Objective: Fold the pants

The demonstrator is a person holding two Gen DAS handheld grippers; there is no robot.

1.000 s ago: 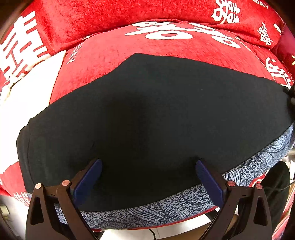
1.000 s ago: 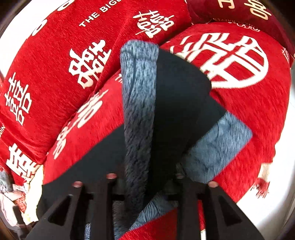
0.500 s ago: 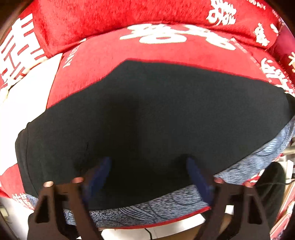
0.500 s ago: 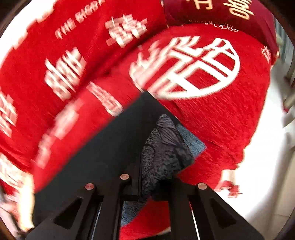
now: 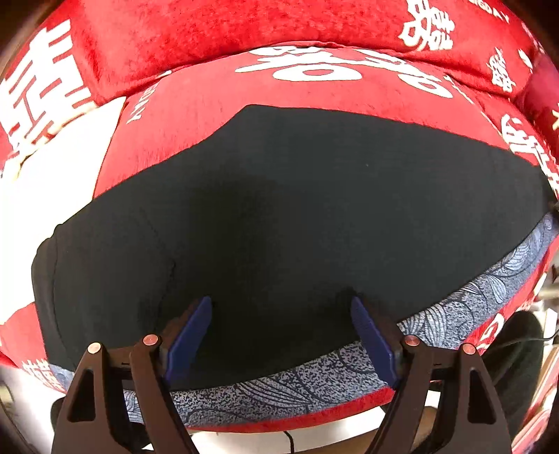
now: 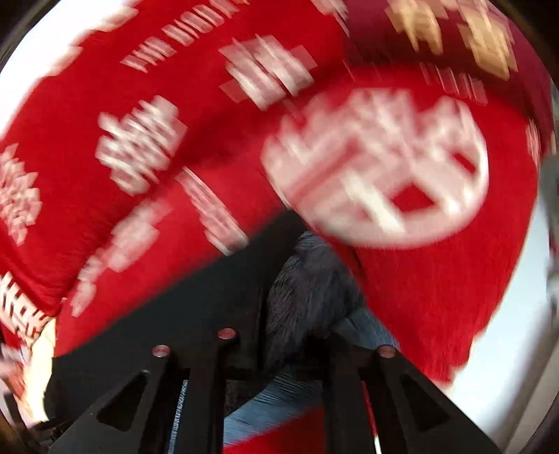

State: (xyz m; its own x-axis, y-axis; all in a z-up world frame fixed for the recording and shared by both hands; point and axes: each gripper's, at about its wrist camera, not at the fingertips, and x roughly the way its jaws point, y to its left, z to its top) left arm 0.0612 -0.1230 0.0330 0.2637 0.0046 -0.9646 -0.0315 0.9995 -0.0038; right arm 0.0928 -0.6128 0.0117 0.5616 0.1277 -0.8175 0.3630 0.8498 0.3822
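Observation:
In the left wrist view the black pants (image 5: 297,216) lie spread flat on a red cushion (image 5: 314,115). A grey-blue patterned band (image 5: 464,304) runs along their near edge. My left gripper (image 5: 281,324) hangs over the black cloth close to that band, its blue pads (image 5: 190,335) wide apart and nothing pinched between them. The right wrist view is blurred by motion. There my right gripper (image 6: 290,314) has a bunch of the patterned cloth (image 6: 307,283) filling the gap between its fingers, low over the black pants (image 6: 181,307). Its jaws are opening.
The cushion (image 6: 436,297) bears large white characters, and a red backrest (image 5: 244,31) rises behind it. The cushion's front edge lies just under my left gripper. White floor (image 6: 503,352) shows beyond the right edge. A dark object (image 5: 520,349) sits below at the right.
The left jaws narrowed a little and stayed in place. The right gripper closed on the patterned cloth and carried it down and forward; the tall hanging fold now sits low on the pants.

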